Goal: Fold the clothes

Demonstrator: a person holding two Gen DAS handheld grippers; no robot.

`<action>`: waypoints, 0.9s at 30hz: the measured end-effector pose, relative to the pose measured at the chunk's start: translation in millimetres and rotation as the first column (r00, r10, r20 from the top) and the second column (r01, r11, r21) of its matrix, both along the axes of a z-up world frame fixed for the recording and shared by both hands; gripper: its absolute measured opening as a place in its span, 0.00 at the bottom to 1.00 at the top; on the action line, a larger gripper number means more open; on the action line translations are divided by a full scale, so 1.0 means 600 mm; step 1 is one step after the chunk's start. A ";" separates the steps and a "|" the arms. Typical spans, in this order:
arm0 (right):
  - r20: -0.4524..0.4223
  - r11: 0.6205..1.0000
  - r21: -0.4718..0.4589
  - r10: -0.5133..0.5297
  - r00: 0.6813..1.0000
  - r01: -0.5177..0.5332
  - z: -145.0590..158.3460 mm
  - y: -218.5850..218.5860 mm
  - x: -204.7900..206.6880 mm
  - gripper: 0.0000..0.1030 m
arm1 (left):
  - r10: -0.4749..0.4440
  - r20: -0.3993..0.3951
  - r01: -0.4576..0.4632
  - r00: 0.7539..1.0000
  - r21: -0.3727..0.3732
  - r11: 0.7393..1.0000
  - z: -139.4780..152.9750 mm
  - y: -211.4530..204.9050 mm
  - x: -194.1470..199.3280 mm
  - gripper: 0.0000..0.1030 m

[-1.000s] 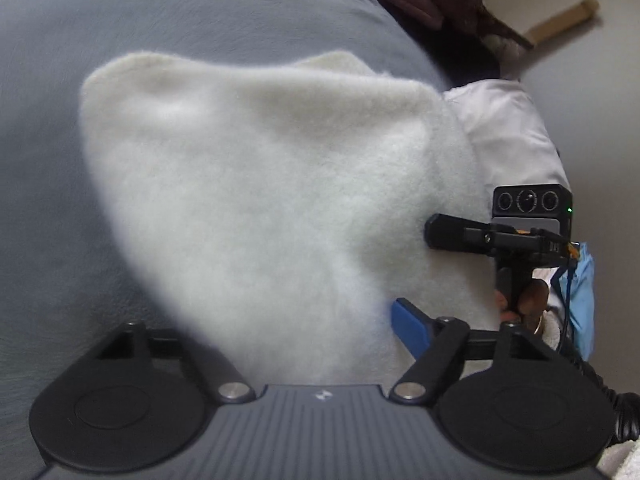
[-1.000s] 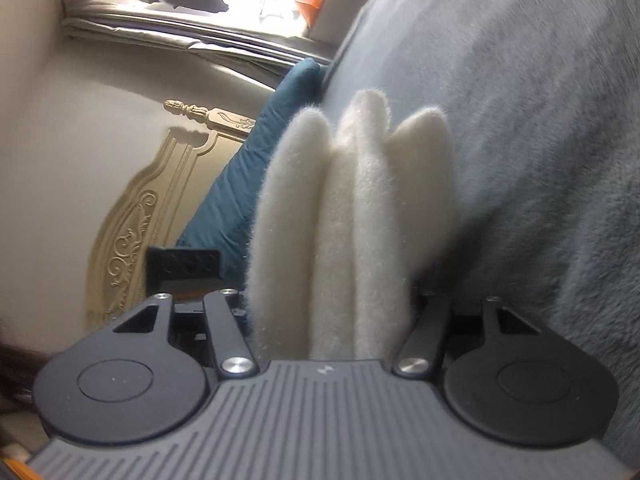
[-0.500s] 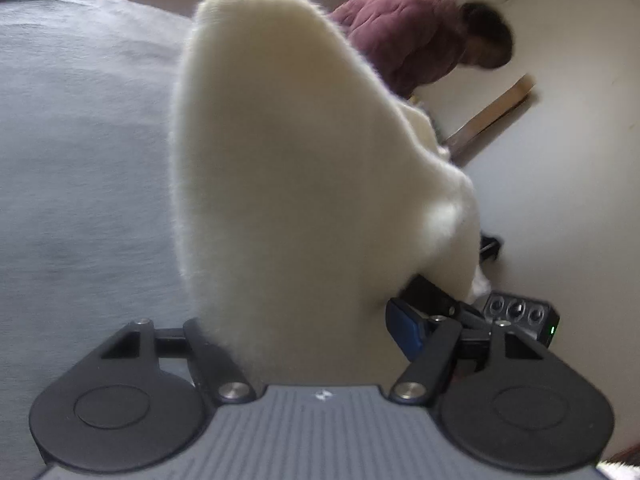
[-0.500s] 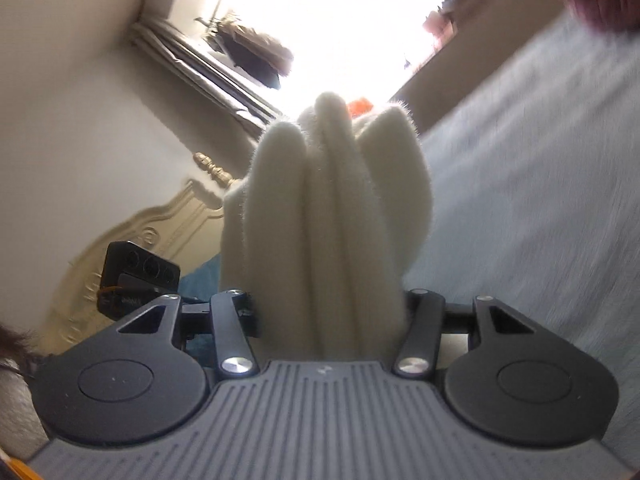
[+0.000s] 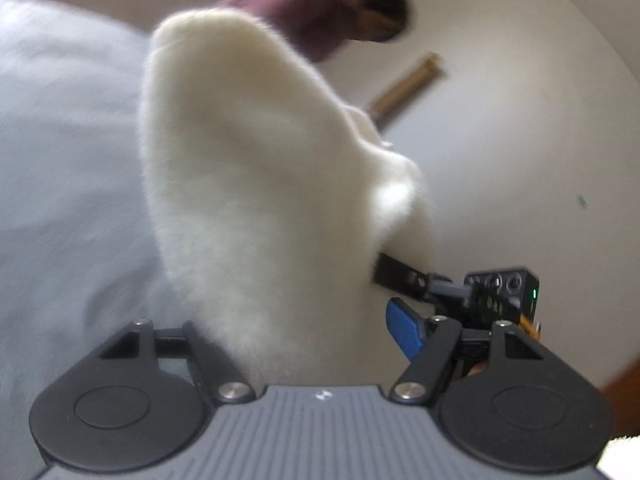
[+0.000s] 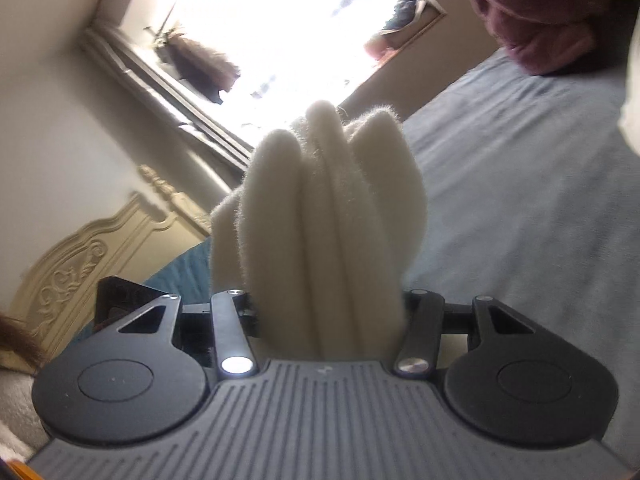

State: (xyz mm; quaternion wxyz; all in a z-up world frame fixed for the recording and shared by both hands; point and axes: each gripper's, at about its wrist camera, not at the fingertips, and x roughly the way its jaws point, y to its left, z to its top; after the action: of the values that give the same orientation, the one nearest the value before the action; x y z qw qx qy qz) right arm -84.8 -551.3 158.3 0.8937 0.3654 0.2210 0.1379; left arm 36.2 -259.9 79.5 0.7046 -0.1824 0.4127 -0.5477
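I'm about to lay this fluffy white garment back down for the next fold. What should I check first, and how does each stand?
1. Left gripper holds the white fleece garment: ok, cloth fills its jaws.
2. Right gripper holds it too: ok, bunched folds sit between the jaws.
3. Garment lifted off the grey bed cover: cannot tell, lower edge hidden.
4. Landing spot on the cover bare: cannot tell, the garment blocks it.
5. Grippers apart from each other: ok, the right one shows beyond the cloth.

Below me I see a bed (image 6: pixel 520 208) under a soft grey-blue cover (image 5: pixel 68 152), with a teal pillow (image 6: pixel 184 276) lying on it by the carved cream headboard (image 6: pixel 96 264).
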 end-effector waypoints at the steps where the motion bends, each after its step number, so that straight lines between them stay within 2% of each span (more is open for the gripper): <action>1: 0.009 1.000 -0.019 -0.013 1.000 0.013 0.009 -0.007 -0.015 0.48 | -0.025 0.032 0.025 0.999 -0.018 1.000 0.009 -0.009 -0.005 0.69; 4: 0.042 0.994 -0.100 -0.046 0.998 0.050 0.053 -0.023 -0.055 0.48 | -0.070 0.082 0.077 0.994 -0.091 0.993 0.041 -0.044 -0.023 0.69; 9: 0.049 0.957 -0.268 -0.100 0.994 0.110 0.179 -0.065 -0.133 0.48 | -0.158 0.162 0.187 0.974 -0.180 0.966 0.110 -0.136 -0.072 0.70; 13: 0.010 0.895 -0.422 -0.154 0.988 0.144 0.282 -0.114 -0.214 0.48 | -0.283 0.220 0.335 0.933 -0.252 0.908 0.148 -0.234 -0.127 0.70; 15: -0.014 0.861 -0.485 -0.182 0.983 0.153 0.322 -0.136 -0.261 0.48 | -0.338 0.223 0.393 0.914 -0.291 0.872 0.148 -0.279 -0.161 0.70; 17: -0.041 0.836 -0.527 -0.208 0.977 0.156 0.344 -0.156 -0.312 0.48 | -0.384 0.178 0.423 0.906 -0.333 0.843 0.131 -0.318 -0.193 0.70; 20: -0.110 0.820 -0.550 -0.259 0.960 0.158 0.340 -0.182 -0.384 0.48 | -0.450 0.060 0.439 0.891 -0.372 0.818 0.082 -0.373 -0.242 0.71; 23: -0.210 0.826 -0.546 -0.298 0.931 0.141 0.299 -0.216 -0.446 0.48 | -0.510 -0.053 0.455 0.858 -0.379 0.806 0.024 -0.420 -0.290 0.71; 25: -0.274 0.840 -0.529 -0.304 0.912 0.121 0.260 -0.242 -0.471 0.48 | -0.525 -0.102 0.461 0.845 -0.357 0.812 -0.014 -0.445 -0.313 0.71; 27: -0.328 0.861 -0.497 -0.304 0.894 0.110 0.210 -0.272 -0.480 0.48 | -0.506 -0.156 0.444 0.848 -0.311 0.840 -0.037 -0.453 -0.324 0.71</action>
State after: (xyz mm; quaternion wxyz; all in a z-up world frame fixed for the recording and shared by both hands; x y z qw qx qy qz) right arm -373.0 -714.4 284.1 0.9011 0.1820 0.3819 -0.0947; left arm -158.3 -531.5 57.3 0.4618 -0.2284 0.4479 -0.7308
